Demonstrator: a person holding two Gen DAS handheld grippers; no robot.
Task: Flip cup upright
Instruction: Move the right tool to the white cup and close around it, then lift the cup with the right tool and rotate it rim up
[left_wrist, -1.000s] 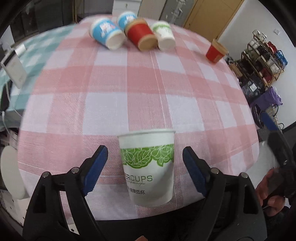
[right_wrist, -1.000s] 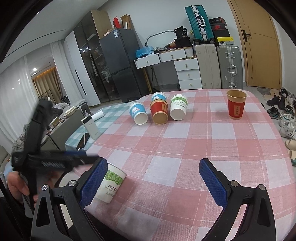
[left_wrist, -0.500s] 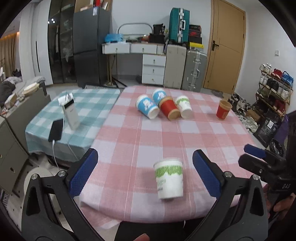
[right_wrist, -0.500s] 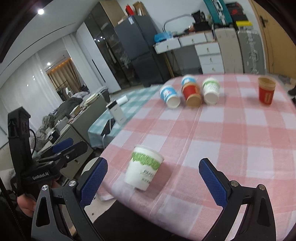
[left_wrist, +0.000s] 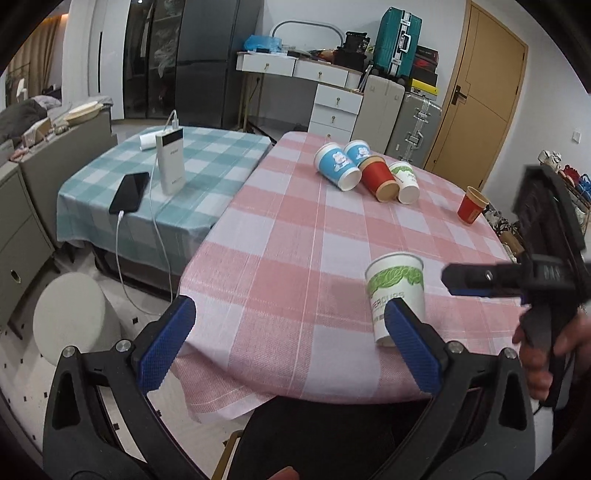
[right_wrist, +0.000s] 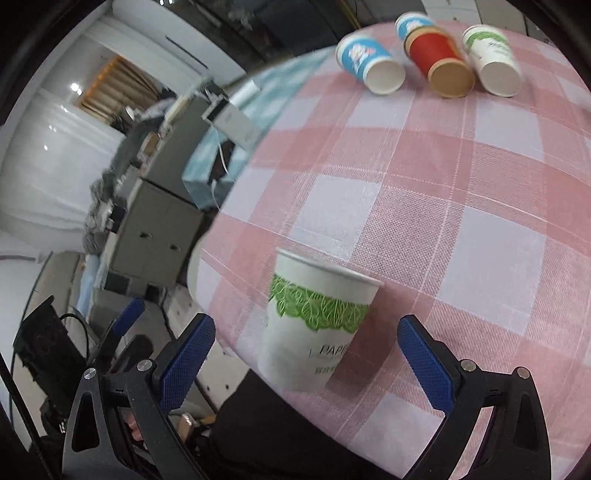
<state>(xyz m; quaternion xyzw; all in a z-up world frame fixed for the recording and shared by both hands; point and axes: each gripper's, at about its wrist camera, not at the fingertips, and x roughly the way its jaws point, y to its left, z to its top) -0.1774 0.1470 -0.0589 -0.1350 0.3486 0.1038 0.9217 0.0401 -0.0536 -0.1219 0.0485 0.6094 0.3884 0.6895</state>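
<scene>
A white paper cup with a green leaf band (left_wrist: 397, 295) stands upright near the front edge of the pink checked table (left_wrist: 295, 266); it also shows in the right wrist view (right_wrist: 317, 321). My left gripper (left_wrist: 288, 343) is open and empty, pulled back off the table's front edge, left of the cup. My right gripper (right_wrist: 306, 354) is open, its fingers either side of the cup without touching it; it shows in the left wrist view (left_wrist: 480, 280) to the cup's right.
Several cups lie on their sides at the far end: blue (left_wrist: 338, 168), red (left_wrist: 380, 179), white-green (left_wrist: 406, 181). A red cup (left_wrist: 471, 205) stands upright at the far right. A green checked table (left_wrist: 166, 184) at left carries a phone and power bank.
My left gripper has backed away from the upright cup and swung left. My right gripper has moved in low toward the cup, which now sits between its fingers.
</scene>
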